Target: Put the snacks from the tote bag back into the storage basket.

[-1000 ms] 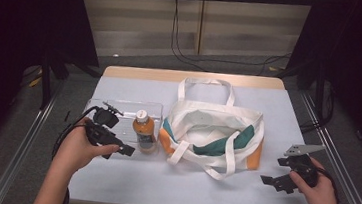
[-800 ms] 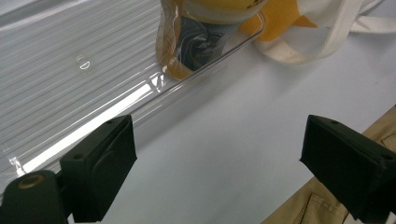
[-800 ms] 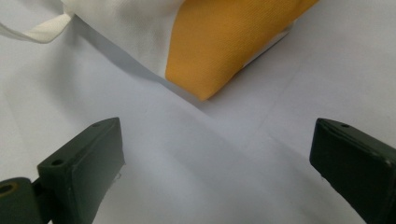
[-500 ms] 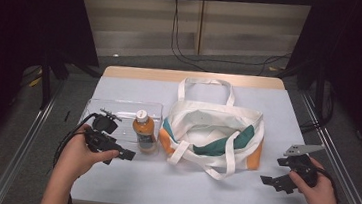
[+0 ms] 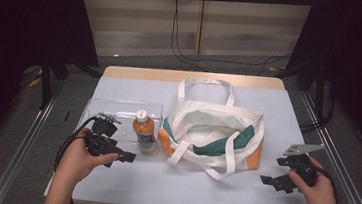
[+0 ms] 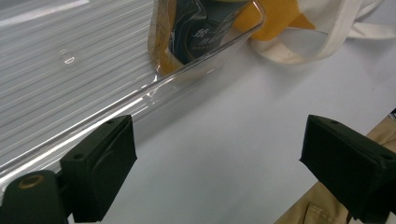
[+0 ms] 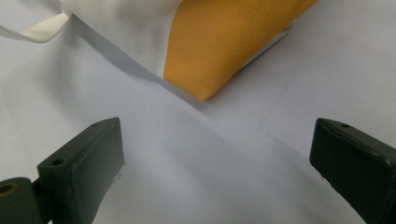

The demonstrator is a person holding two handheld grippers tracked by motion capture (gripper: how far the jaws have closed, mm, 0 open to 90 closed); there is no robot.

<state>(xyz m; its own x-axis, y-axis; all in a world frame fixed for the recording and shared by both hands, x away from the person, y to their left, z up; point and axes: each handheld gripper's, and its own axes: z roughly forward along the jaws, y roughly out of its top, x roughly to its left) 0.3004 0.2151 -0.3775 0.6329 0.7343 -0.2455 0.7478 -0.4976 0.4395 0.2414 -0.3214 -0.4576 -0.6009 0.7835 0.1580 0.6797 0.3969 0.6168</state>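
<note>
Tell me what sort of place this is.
Probably a lab or recording station, not a home: a covered table on a metal frame, dark curtains at both sides, loose cables on the floor behind, and a person working a hand-held gripper in each hand.

The tray (image 5: pixel 118 111) is clear, glossy, ribbed plastic. The tote bag (image 5: pixel 211 130) is matt woven cloth. The table (image 5: pixel 288 112) has a smooth, matt, pale surface.

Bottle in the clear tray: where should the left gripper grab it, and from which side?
Grip the bottle at its body just above the tray wall, coming in level from the person's side, probably. It stands upright in the tray's right front corner, the bag close on its right, and the open left gripper already sits before that corner.
</note>
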